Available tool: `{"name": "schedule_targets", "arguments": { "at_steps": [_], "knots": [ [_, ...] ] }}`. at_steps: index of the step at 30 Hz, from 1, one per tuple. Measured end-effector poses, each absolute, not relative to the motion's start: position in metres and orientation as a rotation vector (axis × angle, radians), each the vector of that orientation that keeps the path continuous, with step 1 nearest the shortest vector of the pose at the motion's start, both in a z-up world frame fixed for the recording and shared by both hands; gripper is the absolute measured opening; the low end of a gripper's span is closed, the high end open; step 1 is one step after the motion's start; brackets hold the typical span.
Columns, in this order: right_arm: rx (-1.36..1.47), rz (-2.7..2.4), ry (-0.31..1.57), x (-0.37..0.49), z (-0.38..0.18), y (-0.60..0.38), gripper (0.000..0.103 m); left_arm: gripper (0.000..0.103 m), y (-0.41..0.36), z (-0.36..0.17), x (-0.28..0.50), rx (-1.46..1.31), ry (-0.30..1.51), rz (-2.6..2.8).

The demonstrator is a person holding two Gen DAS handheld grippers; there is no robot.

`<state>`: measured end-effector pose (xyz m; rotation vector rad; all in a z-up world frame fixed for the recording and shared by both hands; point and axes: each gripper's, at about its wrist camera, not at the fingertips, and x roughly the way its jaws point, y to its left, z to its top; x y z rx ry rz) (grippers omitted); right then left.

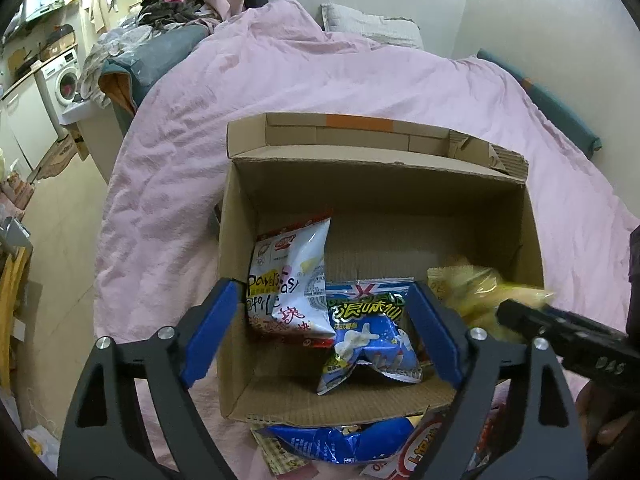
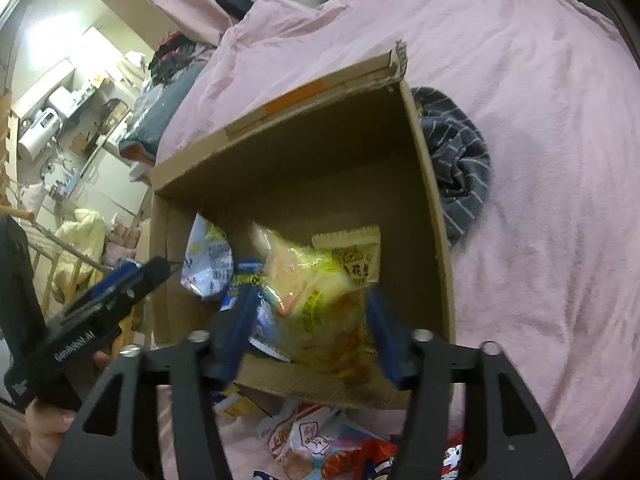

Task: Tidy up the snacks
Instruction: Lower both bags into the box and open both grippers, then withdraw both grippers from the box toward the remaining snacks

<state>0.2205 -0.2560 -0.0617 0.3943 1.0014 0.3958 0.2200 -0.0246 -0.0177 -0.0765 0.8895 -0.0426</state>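
Pink bedding (image 1: 280,80) carries the cardboard box (image 1: 240,216), where a white packet (image 1: 288,280) at nine o'clock and a blue packet (image 1: 372,332) at center already lie beneath the left gripper (image 1: 320,332), spread and empty. At three o'clock the right gripper (image 2: 312,336), its fingers blurred, looks spread around the yellow packet (image 2: 320,300), though whether it pinches I cannot tell. Best judged, let it drop flat into the bare right side, clear of the wall.

A pink-covered bed (image 1: 320,80) carries a cardboard box (image 1: 236,240), loose snack packets (image 2: 316,444) (near edge) and striped cloth (image 2: 460,160).
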Motion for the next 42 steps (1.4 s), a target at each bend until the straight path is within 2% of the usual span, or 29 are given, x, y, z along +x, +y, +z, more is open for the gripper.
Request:
{"name": "schedule_targets", "arguments": {
  "at_steps": [2,4,19,31,32,35,42],
  "knots": [
    [0.391,0.378,0.976,0.219,-0.057,-0.258,0.081,0.085,-0.024,-0.019,0.220,-0.078,0.894,-0.042],
    [0.385,0.362,0.949,0.218,-0.053,-0.260,0.086,0.085,-0.024,-0.019,0.220,-0.082,0.896,-0.041],
    [0.371,0.368,0.931,0.218,-0.047,-0.262,0.087,0.085,-0.025,-0.019,0.213,-0.071,0.888,-0.052],
    [0.384,0.372,0.852,0.202,-0.024,-0.264,0.087,0.085,-0.010,0.007,0.193,-0.071,0.793,-0.015],
    [0.383,0.374,0.843,0.199,-0.021,-0.264,0.087,0.085,-0.008,0.010,0.191,-0.073,0.783,-0.010],
    [0.372,0.373,0.827,0.190,-0.015,-0.264,0.092,0.097,-0.002,0.016,0.182,-0.089,0.756,0.000],
    [0.359,0.360,0.809,0.172,-0.005,-0.267,0.098,0.098,0.001,0.012,0.163,-0.117,0.797,-0.015]
  ]
}}
